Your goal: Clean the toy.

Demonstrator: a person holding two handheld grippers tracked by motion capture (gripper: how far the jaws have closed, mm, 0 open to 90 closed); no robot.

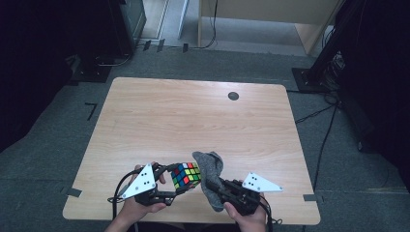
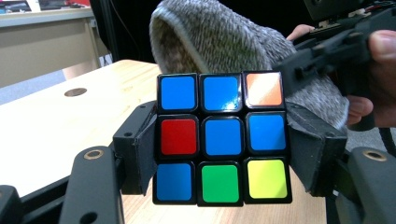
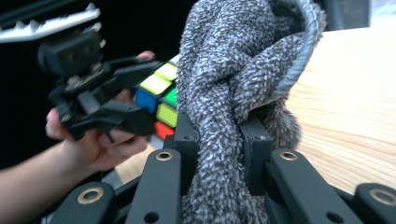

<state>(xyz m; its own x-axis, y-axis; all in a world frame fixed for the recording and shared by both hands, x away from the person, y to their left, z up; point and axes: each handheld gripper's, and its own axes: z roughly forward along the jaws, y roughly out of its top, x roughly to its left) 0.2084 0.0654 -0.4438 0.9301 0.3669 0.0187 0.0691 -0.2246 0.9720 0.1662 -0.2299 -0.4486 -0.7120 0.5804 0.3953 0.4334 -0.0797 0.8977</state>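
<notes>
A scrambled colour cube (image 1: 186, 177) (image 2: 222, 138) (image 3: 159, 100) is held above the table's near edge, with my left gripper (image 1: 169, 183) (image 2: 223, 149) shut on its two sides. The face toward its camera is mostly blue. Right beside the cube hangs a grey fuzzy cloth (image 1: 210, 174) (image 2: 233, 44) (image 3: 233, 93), bunched up and clamped between the jaws of my right gripper (image 1: 217, 186) (image 3: 218, 144). The cloth touches the cube's right side in the high view.
The light wooden table (image 1: 193, 116) has a round dark grommet (image 1: 233, 95) near its far edge. Black stands and cables sit on the grey floor around the table, and a wooden desk (image 1: 261, 19) stands behind it.
</notes>
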